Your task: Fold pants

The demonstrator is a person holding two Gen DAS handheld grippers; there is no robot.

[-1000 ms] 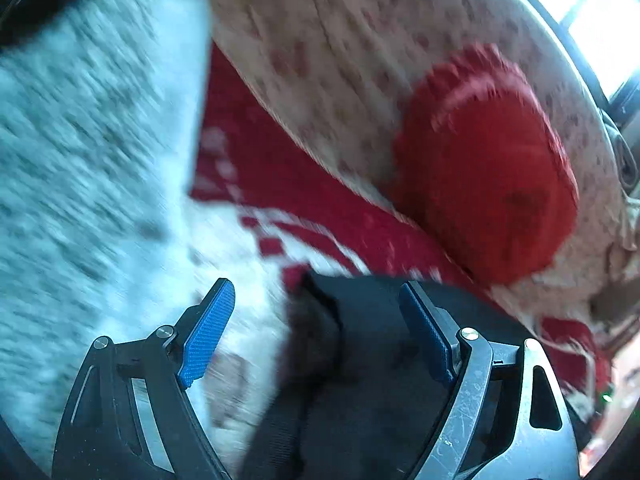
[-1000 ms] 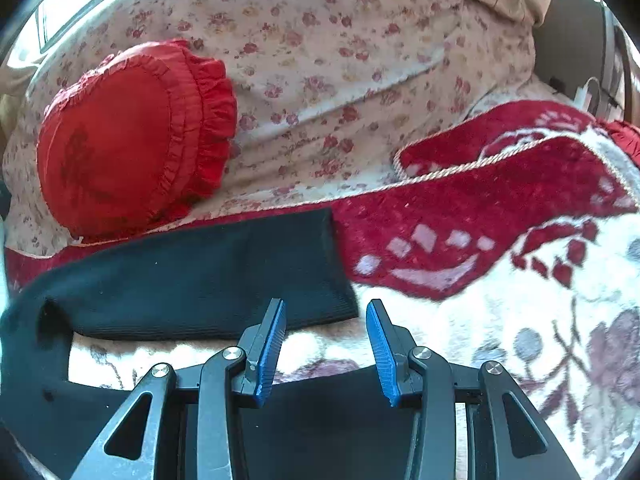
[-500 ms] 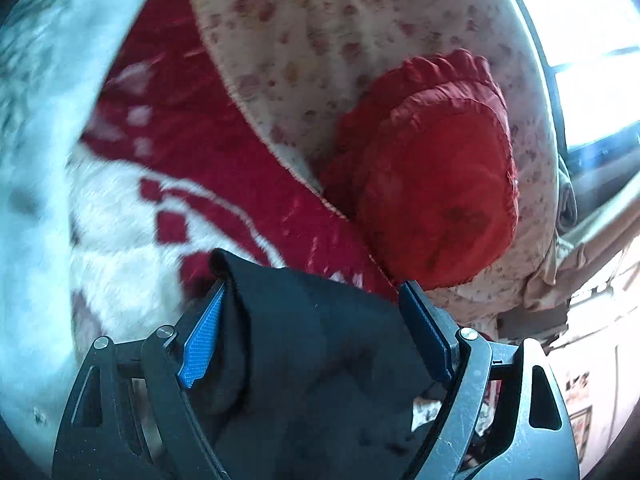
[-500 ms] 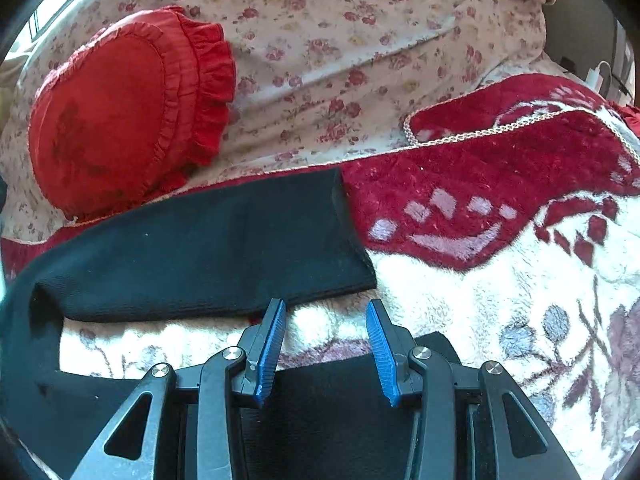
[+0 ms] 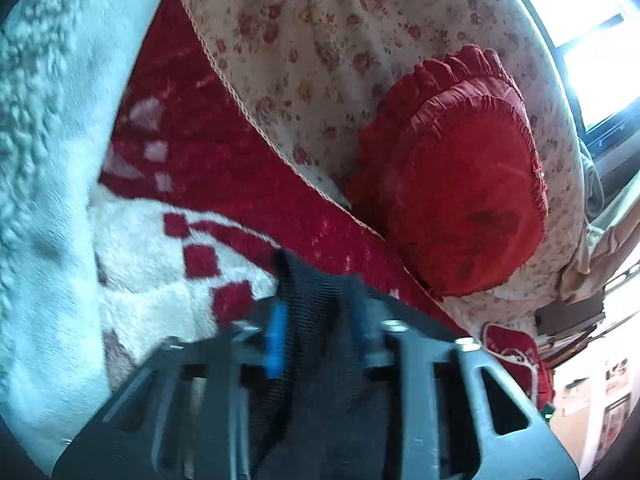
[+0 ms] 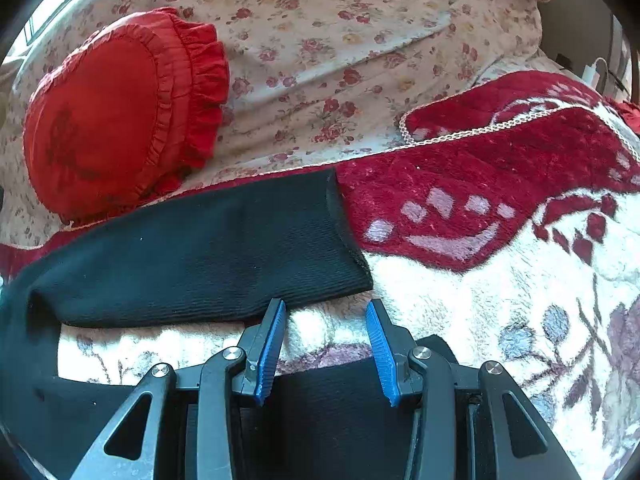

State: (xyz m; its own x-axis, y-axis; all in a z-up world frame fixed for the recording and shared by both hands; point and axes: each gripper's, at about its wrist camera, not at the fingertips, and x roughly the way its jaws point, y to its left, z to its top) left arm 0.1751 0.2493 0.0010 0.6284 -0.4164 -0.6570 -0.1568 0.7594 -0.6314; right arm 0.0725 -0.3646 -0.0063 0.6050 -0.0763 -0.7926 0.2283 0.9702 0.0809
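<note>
Black ribbed pants lie on a red and white blanket. In the right wrist view one leg (image 6: 200, 256) stretches across the middle, its hem toward the right, and the other leg (image 6: 340, 400) runs under the gripper. My right gripper (image 6: 326, 354) hangs open just above that nearer leg, its blue pads gripping nothing. In the left wrist view a bunched edge of the pants (image 5: 312, 288) rises between the blurred blue pads. My left gripper (image 5: 318, 334) is closing its jaws on that fabric and pinches it.
A red heart-shaped ruffled cushion (image 6: 120, 116) (image 5: 460, 200) leans on a floral sheet (image 6: 360, 40) behind the pants. The plush blanket (image 6: 480, 300) spreads to the right. A pale fuzzy cloth (image 5: 40, 160) fills the left wrist view's left side, and a bright window (image 5: 592, 20) is at top right.
The left gripper slid over the edge of the pants and its wide jaws came together on the fabric. The right gripper stayed open and barely shifted.
</note>
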